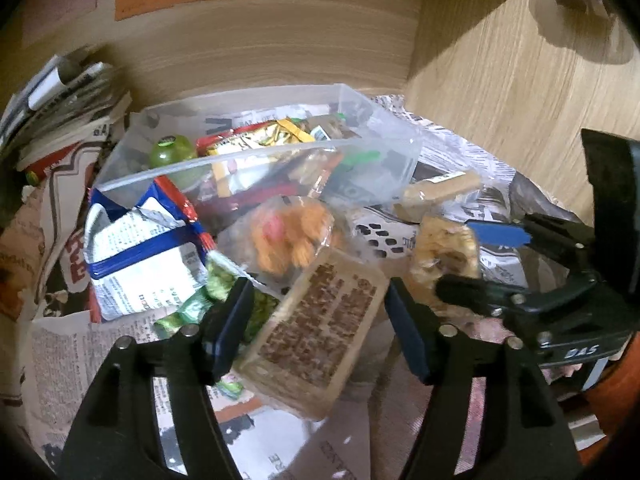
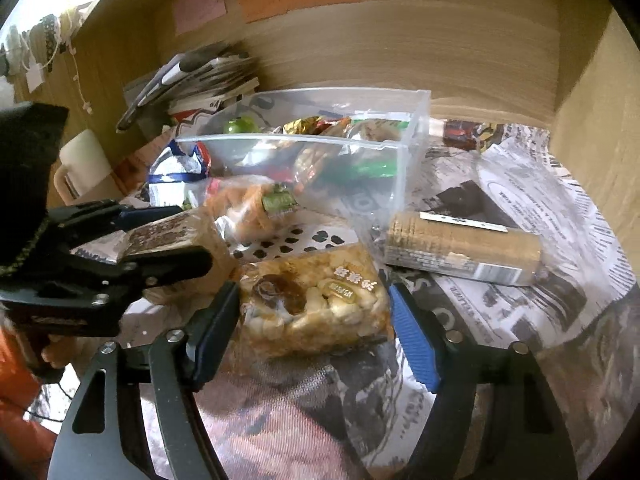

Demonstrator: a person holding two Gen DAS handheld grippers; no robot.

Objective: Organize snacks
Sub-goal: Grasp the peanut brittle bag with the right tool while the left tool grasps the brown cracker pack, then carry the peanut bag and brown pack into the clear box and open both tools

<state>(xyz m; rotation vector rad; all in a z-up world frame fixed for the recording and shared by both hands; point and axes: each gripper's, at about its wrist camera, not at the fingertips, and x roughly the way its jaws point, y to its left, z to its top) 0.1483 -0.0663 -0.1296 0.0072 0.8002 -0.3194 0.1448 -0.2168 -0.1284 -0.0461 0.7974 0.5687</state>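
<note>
Your left tongs (image 1: 316,320): closed on a brown bar (image 1: 320,328), tilted above the newspaper-covered surface (image 1: 80,360). Your right tongs (image 2: 314,328): jaws flank a puffed-rice cake (image 2: 316,304); grip uncertain. Clear bin (image 2: 400,152): behind both, holding snacks. Biscuit roll (image 2: 460,248): beside the bin, on the surface.

Newspaper (image 2: 520,300) covers what looks like a wooden shelf (image 2: 592,168).
</note>
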